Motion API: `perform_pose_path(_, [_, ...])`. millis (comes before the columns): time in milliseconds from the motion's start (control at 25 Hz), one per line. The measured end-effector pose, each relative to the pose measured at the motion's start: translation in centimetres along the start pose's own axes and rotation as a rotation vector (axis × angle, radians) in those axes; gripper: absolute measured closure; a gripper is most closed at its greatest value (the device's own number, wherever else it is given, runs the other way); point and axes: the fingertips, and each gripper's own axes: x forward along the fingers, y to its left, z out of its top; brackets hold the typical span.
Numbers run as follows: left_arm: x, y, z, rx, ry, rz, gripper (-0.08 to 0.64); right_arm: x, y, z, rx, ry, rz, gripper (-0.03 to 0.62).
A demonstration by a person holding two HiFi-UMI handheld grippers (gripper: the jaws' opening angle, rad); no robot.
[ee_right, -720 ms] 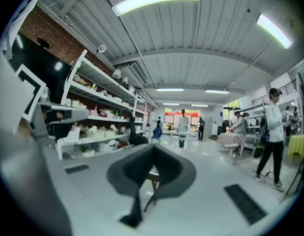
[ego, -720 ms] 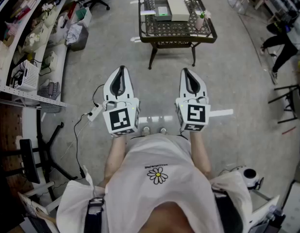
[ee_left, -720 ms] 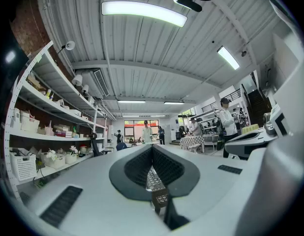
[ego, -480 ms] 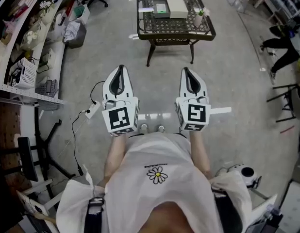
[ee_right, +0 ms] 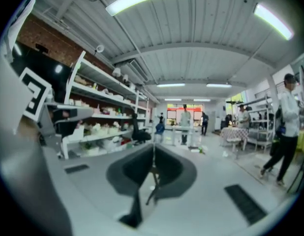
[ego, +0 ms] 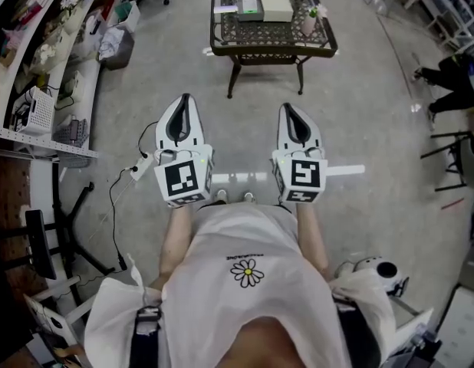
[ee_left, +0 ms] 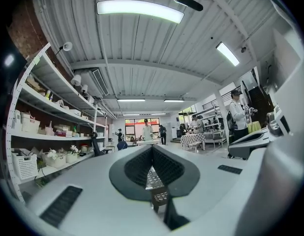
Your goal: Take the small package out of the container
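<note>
Both grippers at waist height, pointing to 12 o'clock. Left gripper (ego: 183, 102): jaws pressed together, nothing in them. Right gripper (ego: 288, 110): likewise. Task judged not started. Cable (ego: 118, 186) on floor at 10 o'clock, off the path. Table (ego: 272, 53) far at 12 o'clock; container (ego: 274, 2) on it, package not discernible.

Both arms reach forward, left tool (ego: 180, 110) and right tool (ego: 292, 119) side by side, jaws together, empty.
</note>
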Motion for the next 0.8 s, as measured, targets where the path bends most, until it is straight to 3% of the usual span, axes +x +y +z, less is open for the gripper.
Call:
perform_pose_path(120, [0.4, -0.8, -0.2, 0.000, -0.006, 0.004, 0.532, -0.6, 0.1, -0.1, -0.104, -0.002, 0.027, 0.560])
perform_pose_path(360, [1.5, -1.5, 0.2, -0.018, -0.037, 0.012, 0.532, -1.3, 2.8, 0.3, -0.311, -0.028, 0.235, 0.560])
perform_pose_path(520, [3.5, -1.3, 1.2, 0.007, -0.064, 0.035, 0.532, -0.8, 2.4, 1.3, -0.351, -0.053, 0.231, 0.560])
perform_pose_path(680, [5.2, -1.8, 2.0, 0.026, -0.098, 0.019, 0.532, 0.0, 1.2, 1.8, -0.297, -0.084, 0.251, 0.560])
perform_pose_path(800, [6.4, -1.1, 2.1, 0.043, -0.118, 0.018, 0.532, 1.3, 0.6, 3.0, -0.321, -0.142, 0.224, 0.559])
